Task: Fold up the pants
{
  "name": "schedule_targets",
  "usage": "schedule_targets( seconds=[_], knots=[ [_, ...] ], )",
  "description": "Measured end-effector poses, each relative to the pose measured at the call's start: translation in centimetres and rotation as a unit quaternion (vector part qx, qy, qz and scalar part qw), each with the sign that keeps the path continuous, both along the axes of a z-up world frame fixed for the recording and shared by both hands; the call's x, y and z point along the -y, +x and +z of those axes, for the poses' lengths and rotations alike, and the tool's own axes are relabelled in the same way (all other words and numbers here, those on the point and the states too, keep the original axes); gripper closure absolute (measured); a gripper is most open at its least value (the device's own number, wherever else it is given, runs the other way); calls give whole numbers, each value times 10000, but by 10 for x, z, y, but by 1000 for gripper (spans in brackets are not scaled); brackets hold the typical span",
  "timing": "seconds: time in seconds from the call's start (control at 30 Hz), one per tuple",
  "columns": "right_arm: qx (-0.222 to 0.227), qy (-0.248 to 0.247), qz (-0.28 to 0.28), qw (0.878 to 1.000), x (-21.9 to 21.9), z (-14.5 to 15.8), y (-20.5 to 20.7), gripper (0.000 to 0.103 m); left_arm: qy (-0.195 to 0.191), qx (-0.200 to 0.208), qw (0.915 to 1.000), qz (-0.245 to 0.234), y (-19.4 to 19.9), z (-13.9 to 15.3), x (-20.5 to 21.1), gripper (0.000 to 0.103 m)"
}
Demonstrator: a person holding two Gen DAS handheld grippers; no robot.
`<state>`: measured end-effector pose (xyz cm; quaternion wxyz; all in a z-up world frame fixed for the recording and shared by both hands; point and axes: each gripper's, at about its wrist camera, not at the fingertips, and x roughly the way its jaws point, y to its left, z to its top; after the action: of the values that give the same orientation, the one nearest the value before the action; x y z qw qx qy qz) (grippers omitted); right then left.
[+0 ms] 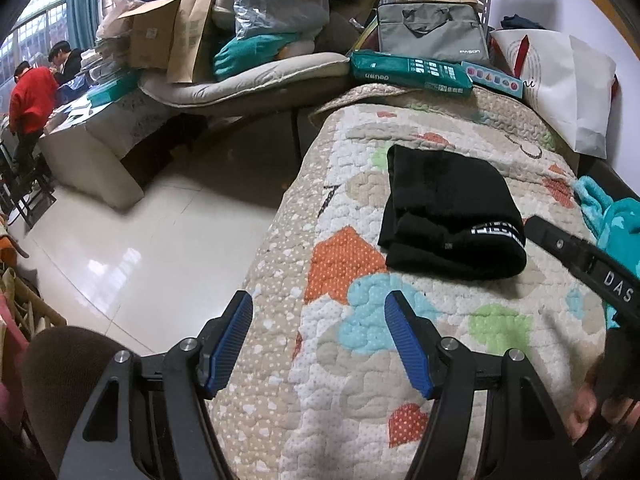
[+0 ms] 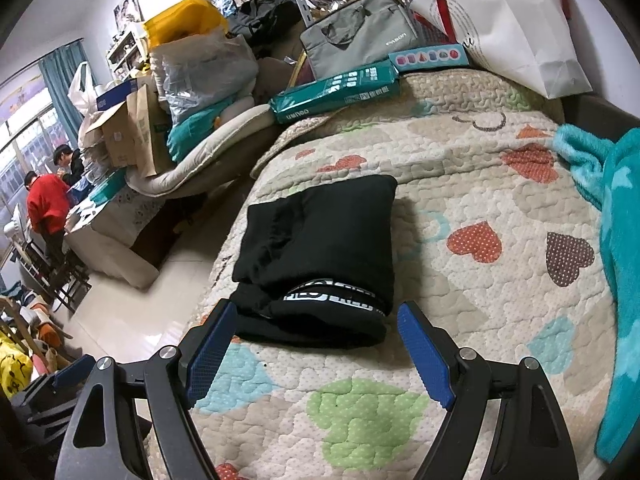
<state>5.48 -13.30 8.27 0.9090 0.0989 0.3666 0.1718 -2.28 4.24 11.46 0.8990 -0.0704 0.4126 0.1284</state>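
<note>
Pants: the black pants (image 2: 320,256) lie folded into a compact stack on the bed, white lettering showing on the waistband at the near edge.
Bed: a quilted cover (image 2: 460,288) with coloured hearts; the pants sit near its left edge, by the tiled floor (image 1: 160,248).
Right gripper: the right gripper (image 2: 316,352) hangs just short of the pants, its blue fingers (image 2: 424,360) spread wide with nothing between them; the stack's near edge shows in the gap.
Left gripper: the left gripper (image 1: 320,340) is over the quilt nearer the bed's edge, well apart from the pants, fingers (image 1: 230,344) parted and empty.
Right side: a teal fleece blanket (image 2: 616,240) lies along the bed.
Far end: a green box (image 2: 340,92), a grey bag (image 2: 356,36) and a white paper bag (image 2: 512,28).
Background: two people (image 1: 32,96) at a desk by the window.
</note>
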Motion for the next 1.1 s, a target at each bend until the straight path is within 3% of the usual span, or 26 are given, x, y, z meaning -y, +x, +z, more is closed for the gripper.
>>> schedule_targets(
  seconds=[0.27,0.4,0.5,0.67,0.87,1.1],
  knots=[
    [245,38,-45,9997,6,12,-7,16,210,365,9991,-64,-3,20,11,35],
    [384,-63,-169,9991,14,18,-9,16,173,478,9985,-221,9,23,10,26],
    [426,-146,-307,9985,23,17,-9,14,48,293,9989,-360,29,11,6,25],
    [122,-280,-490,9983,31,-2,6,14,-413,2,9989,-224,62,-14,-6,25],
    [-32,-515,-681,9963,36,-19,13,14,-407,47,9989,-237,103,-27,-7,25],
    [-45,-717,-853,9938,33,-24,19,14,-611,-21,9975,-352,108,-34,-17,25]
  ],
)
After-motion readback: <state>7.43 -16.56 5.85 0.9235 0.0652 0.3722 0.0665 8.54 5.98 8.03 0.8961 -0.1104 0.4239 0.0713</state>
